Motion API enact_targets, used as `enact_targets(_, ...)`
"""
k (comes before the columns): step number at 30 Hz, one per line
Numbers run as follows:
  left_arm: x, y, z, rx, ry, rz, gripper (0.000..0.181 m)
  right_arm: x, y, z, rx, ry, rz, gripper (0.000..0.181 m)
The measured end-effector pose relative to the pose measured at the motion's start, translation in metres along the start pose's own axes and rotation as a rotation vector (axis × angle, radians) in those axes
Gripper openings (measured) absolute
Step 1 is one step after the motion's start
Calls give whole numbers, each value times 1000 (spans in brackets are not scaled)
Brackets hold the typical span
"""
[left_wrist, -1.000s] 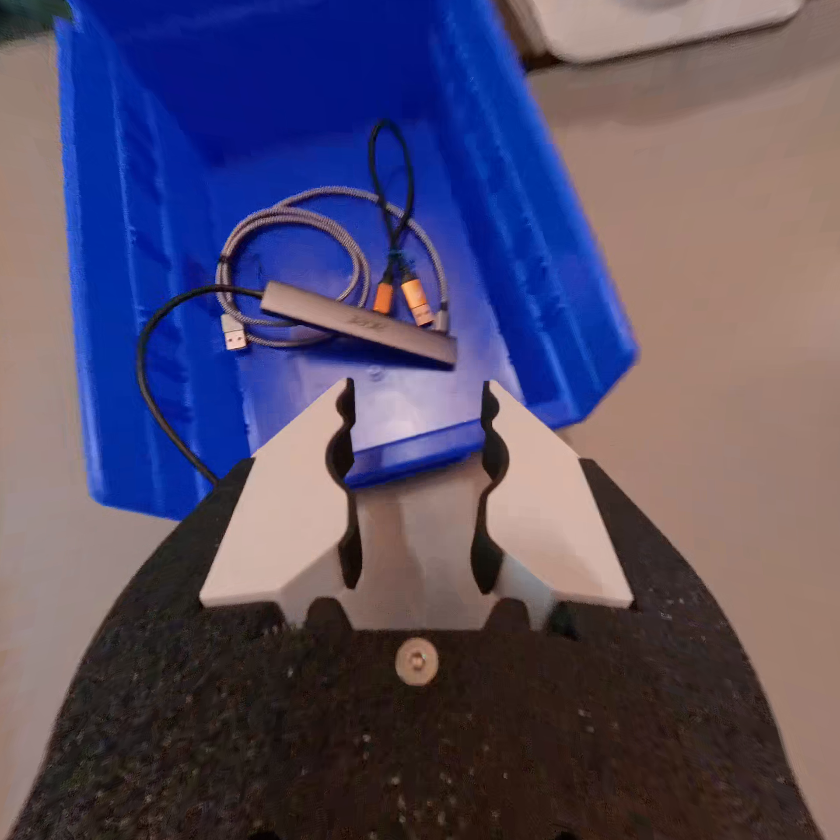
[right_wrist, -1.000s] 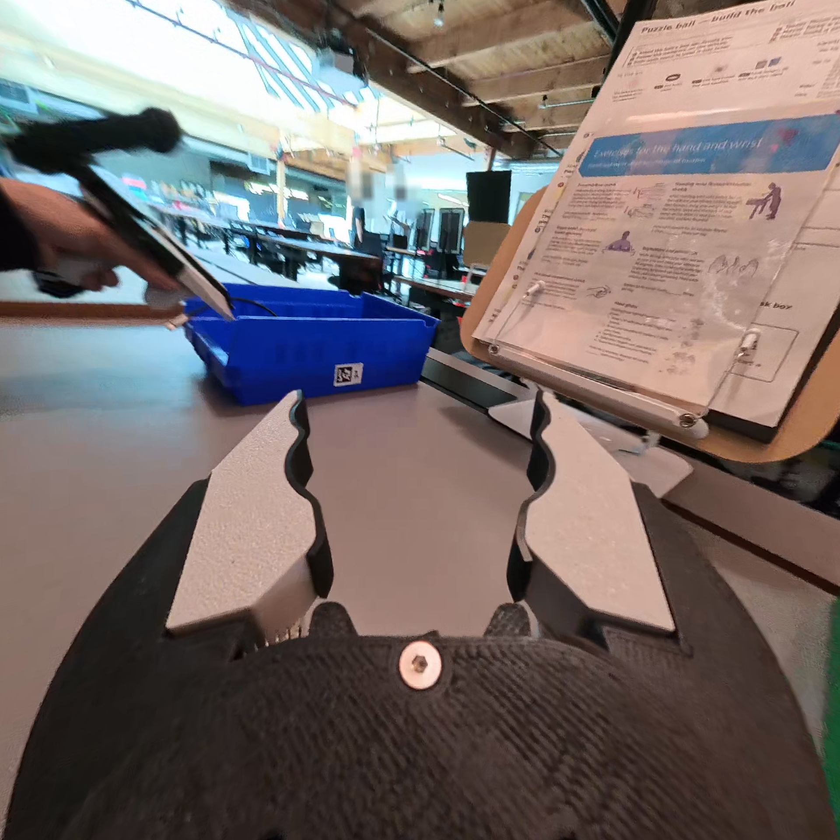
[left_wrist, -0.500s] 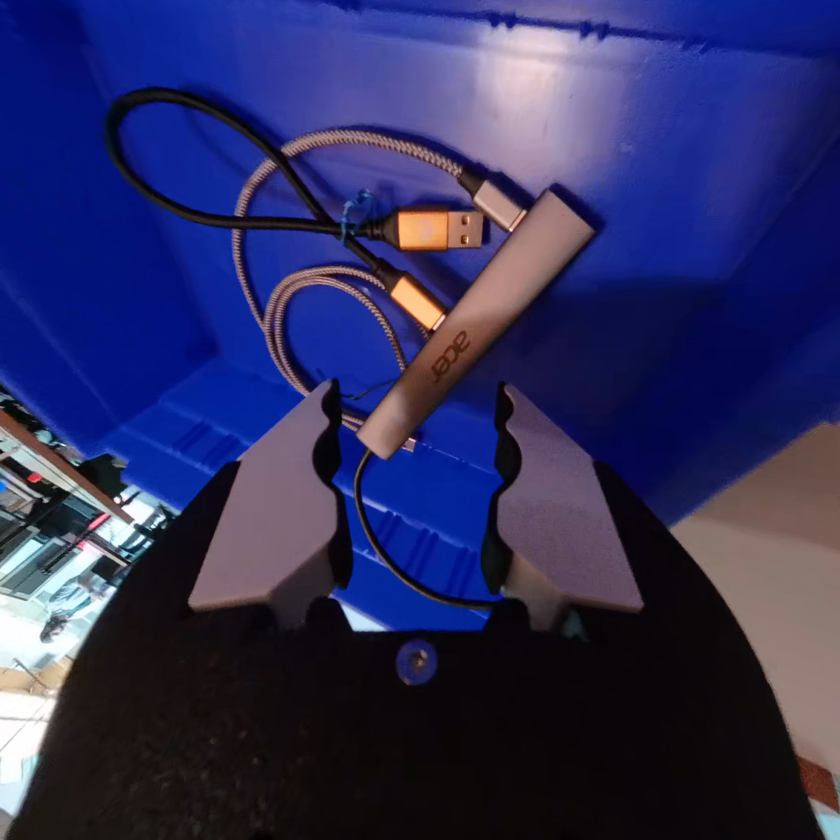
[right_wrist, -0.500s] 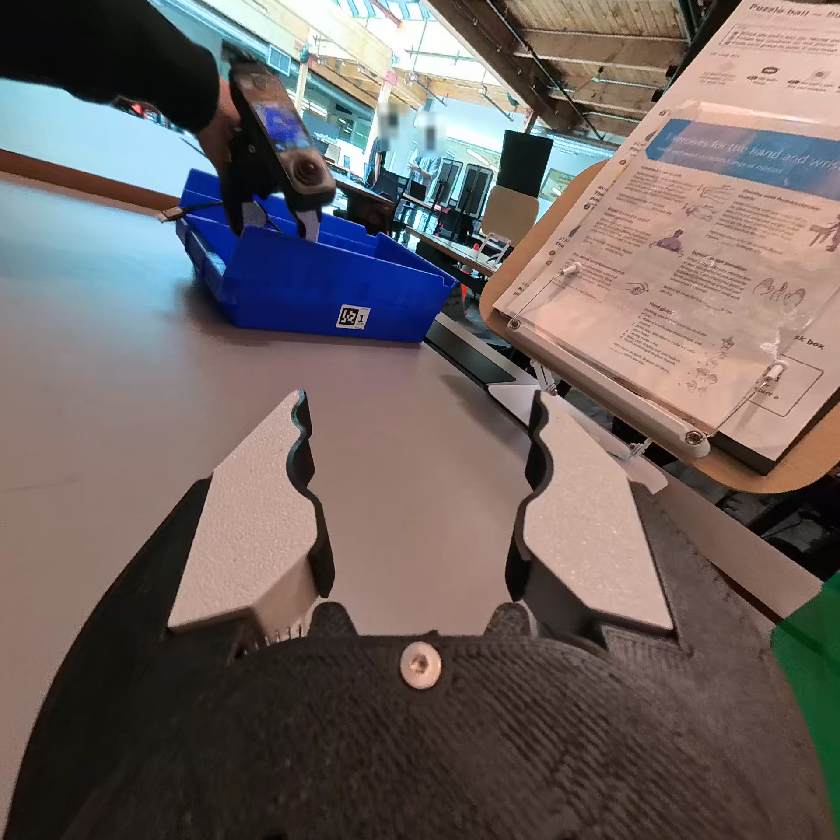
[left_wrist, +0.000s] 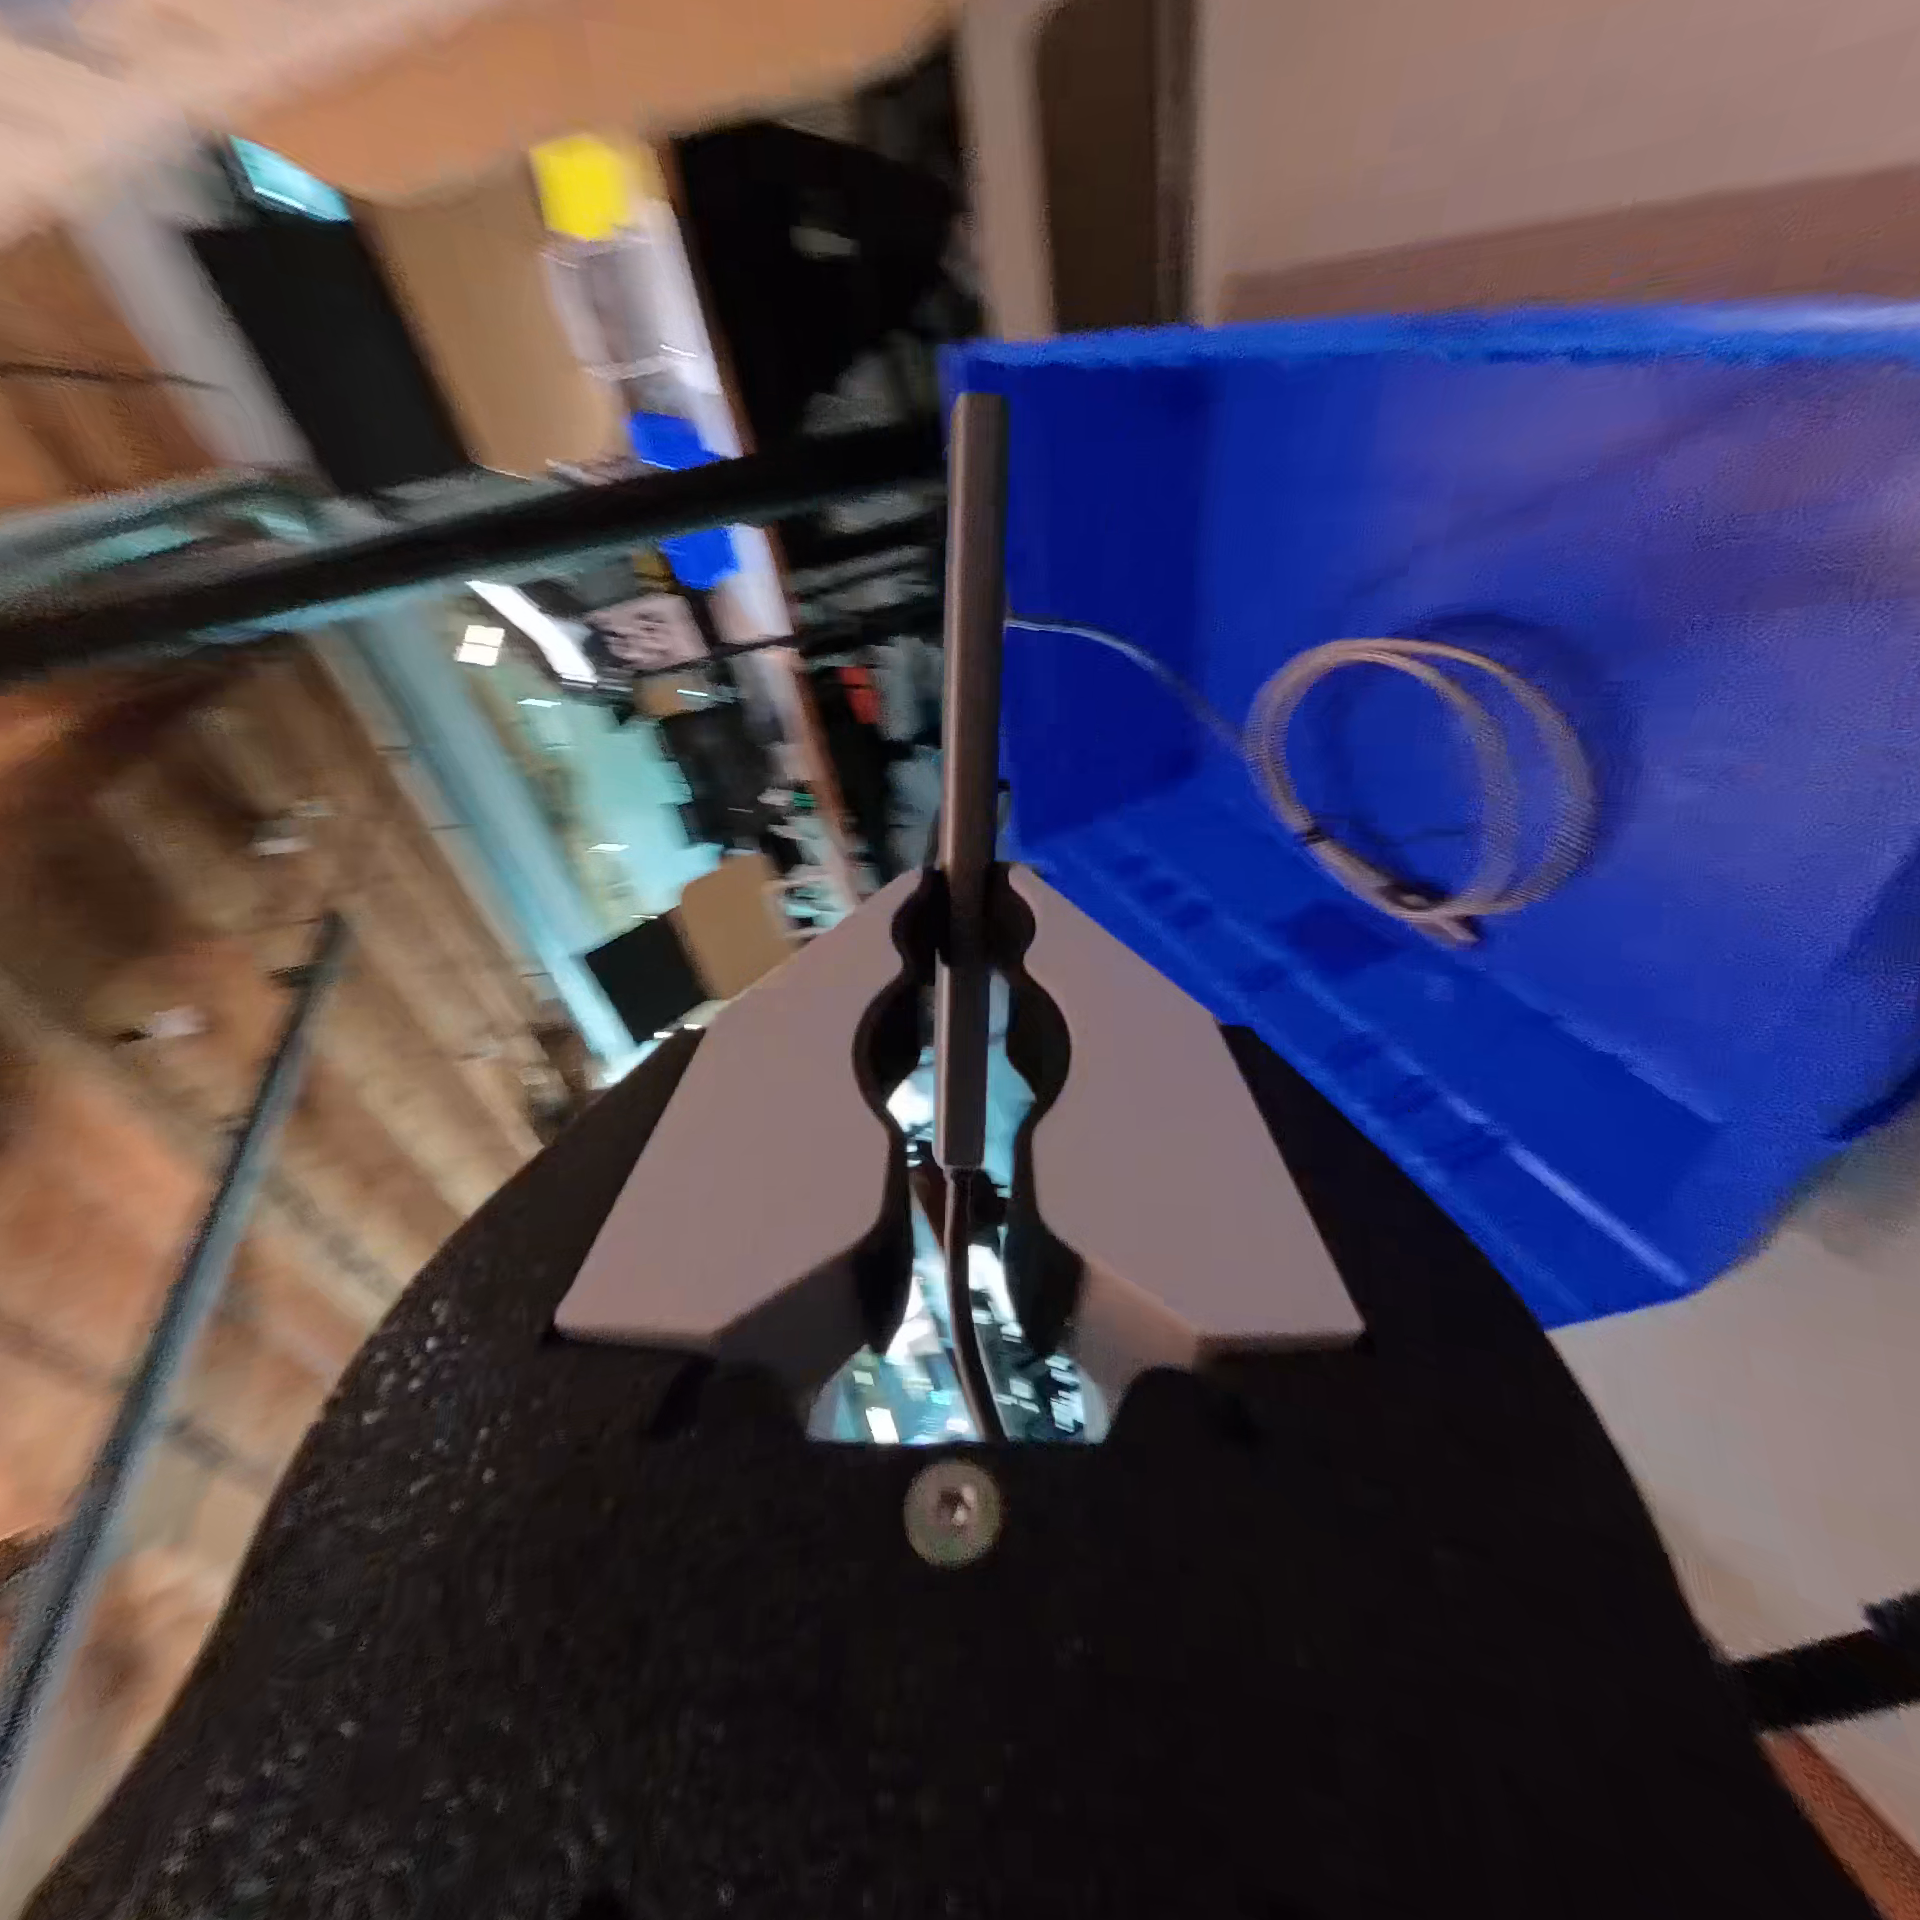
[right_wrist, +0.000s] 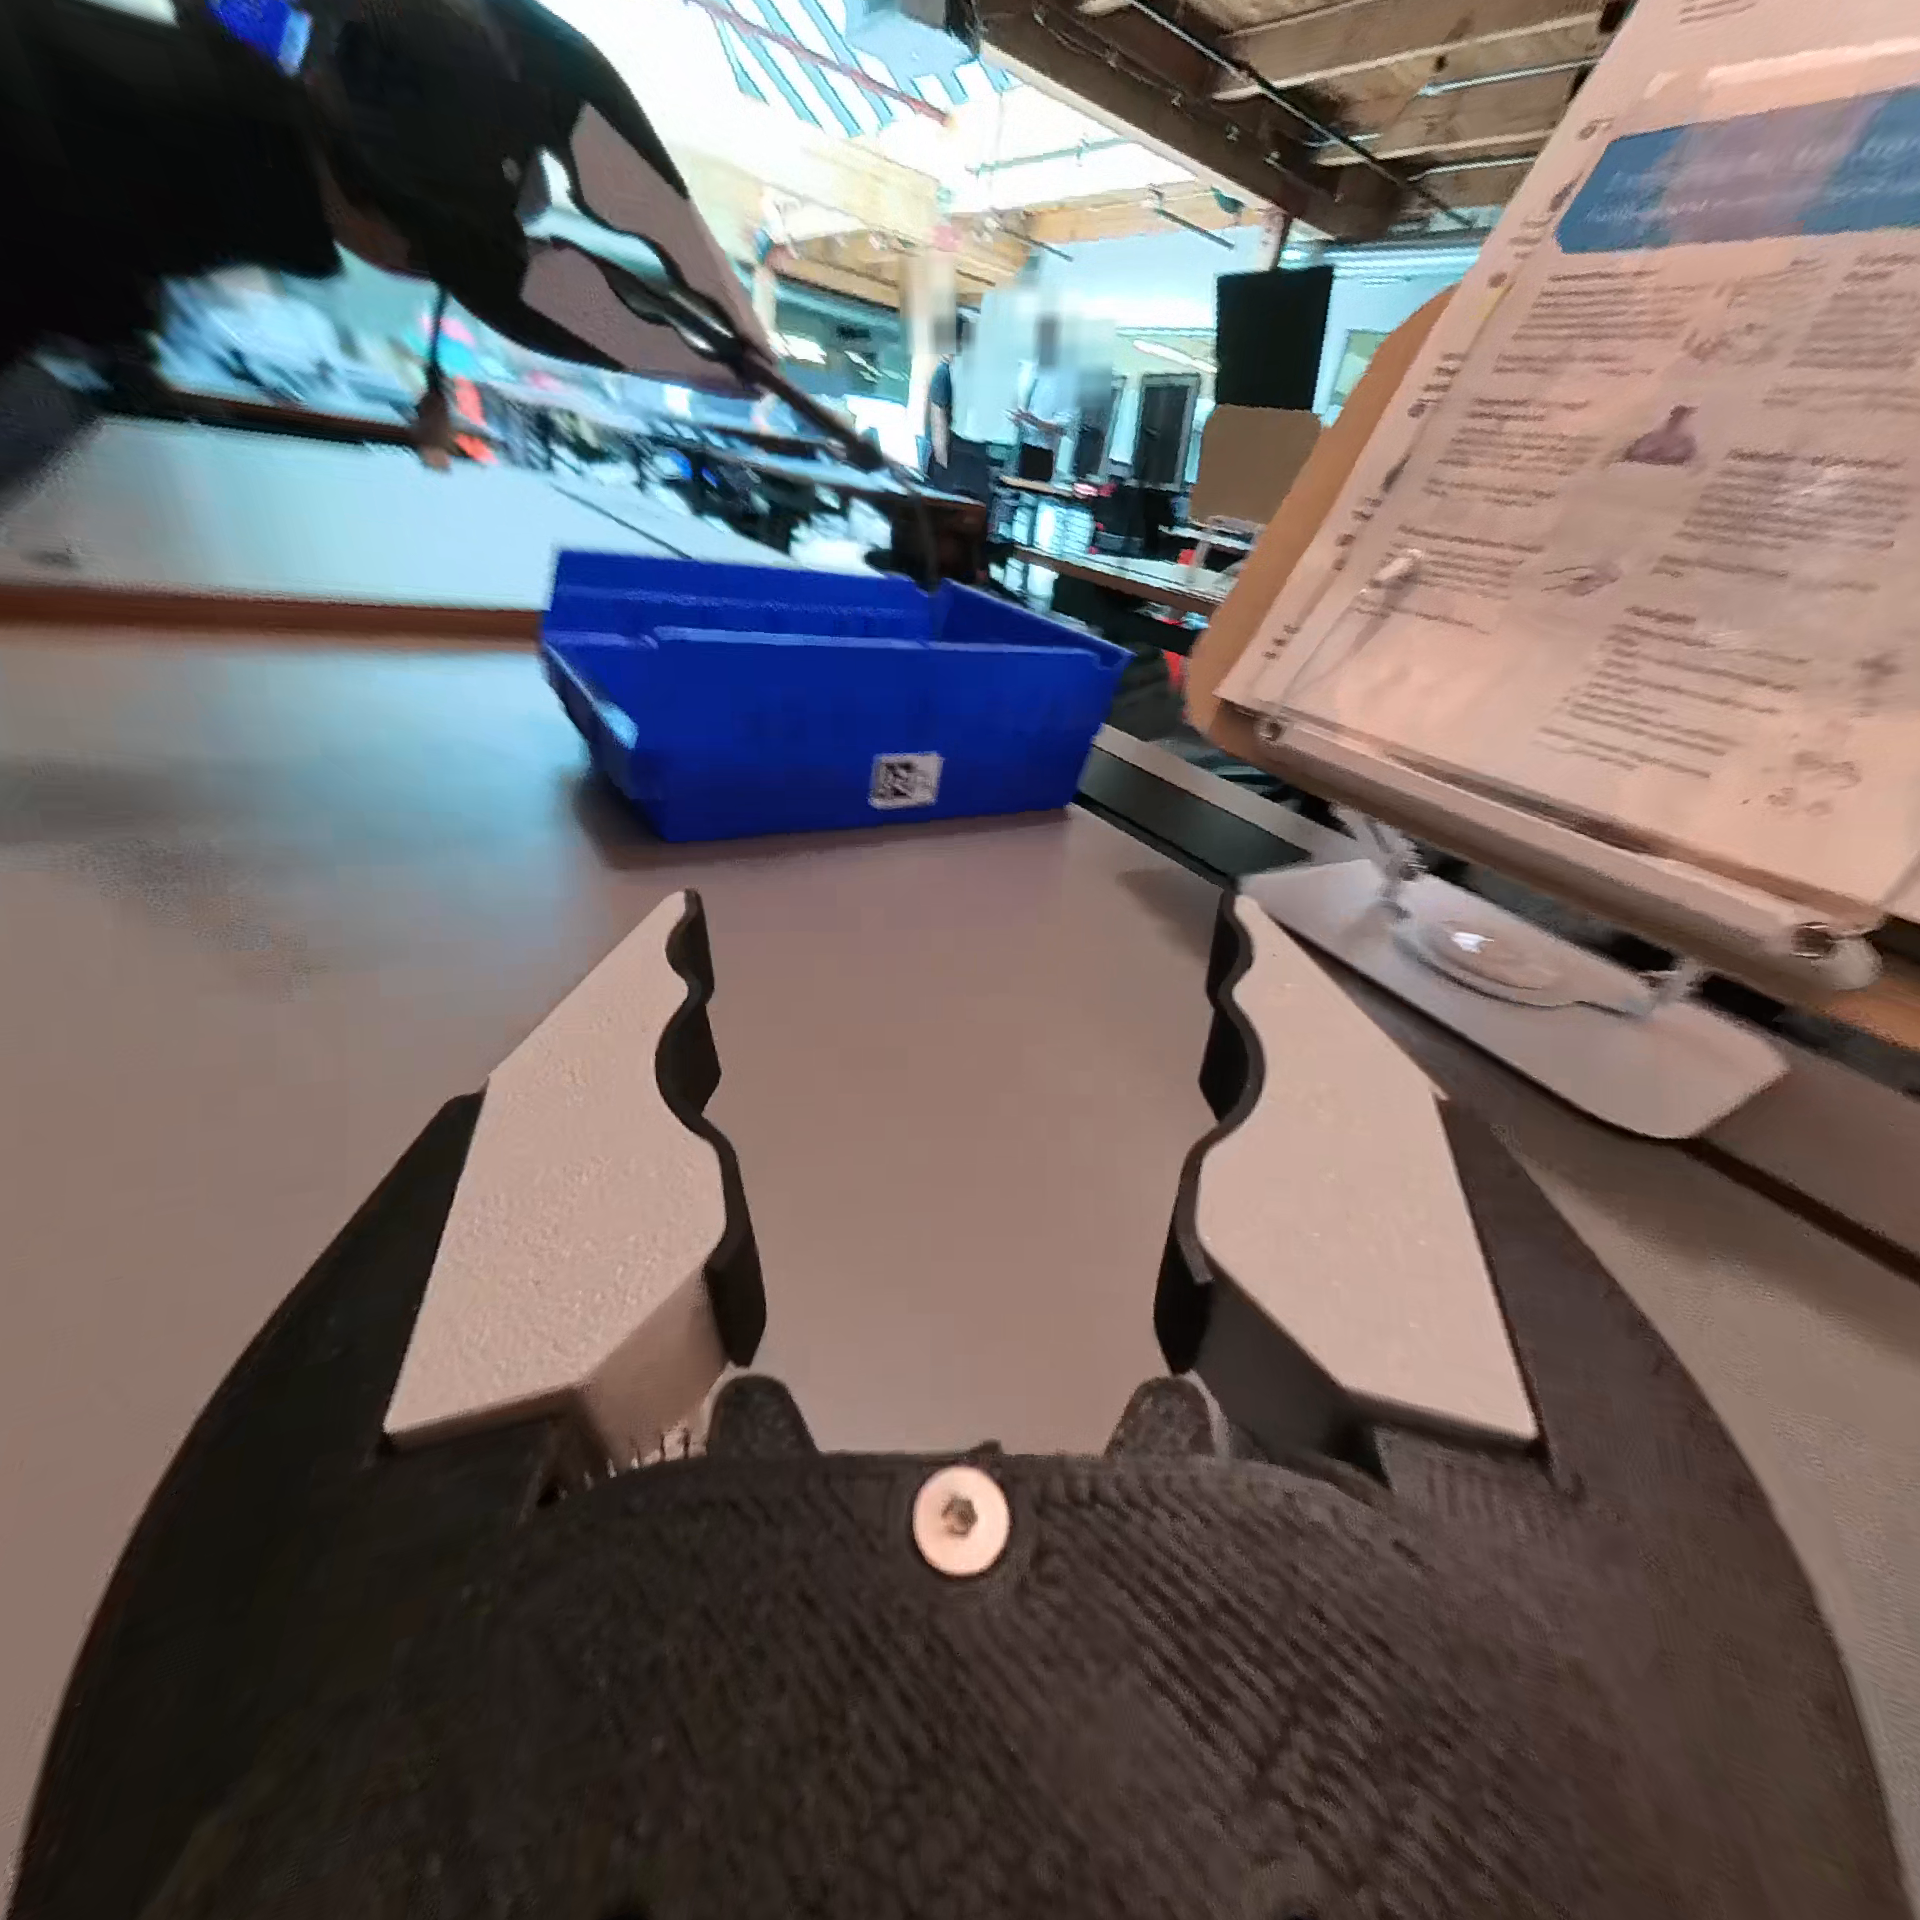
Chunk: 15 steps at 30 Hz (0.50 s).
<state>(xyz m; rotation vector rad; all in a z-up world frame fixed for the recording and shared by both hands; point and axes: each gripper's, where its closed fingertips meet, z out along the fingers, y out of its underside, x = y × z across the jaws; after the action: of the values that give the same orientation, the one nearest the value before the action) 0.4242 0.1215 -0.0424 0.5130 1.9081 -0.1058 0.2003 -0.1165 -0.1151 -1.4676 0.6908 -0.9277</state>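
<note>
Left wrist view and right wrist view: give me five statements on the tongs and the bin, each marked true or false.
1. The left tongs are shut on the slim grey hub. True.
2. The right tongs grip a cable. False: they are open and hold nothing.
3. A coiled grey cable lies in the blue bin. True.
4. The hub rests on the bin's floor. False: it is lifted, beside the bin's rim.
5. The bin sits on the grey table. True.
</note>
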Motion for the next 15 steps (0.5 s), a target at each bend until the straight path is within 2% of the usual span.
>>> enact_targets(4, -51, -40, -80, 75, -315, 99, 7, -28, -29, -1, 106, -195, 324, 94)
enact_targets(6, -58, -68, -113, 140, -420, 150, 7, -37, -48, -5, 180, -295, 536, 92)
enact_targets(9, -49, -112, -148, 239, -515, 234, 7, -46, -69, -9, 252, -406, 815, 73)
enact_targets(12, -33, -152, -171, 325, -602, 311, 7, -67, -86, -11, 232, -520, 918, 66)
enact_targets(15, -27, -186, -194, 413, -684, 339, 7, -82, -112, -16, 248, -572, 899, 60)
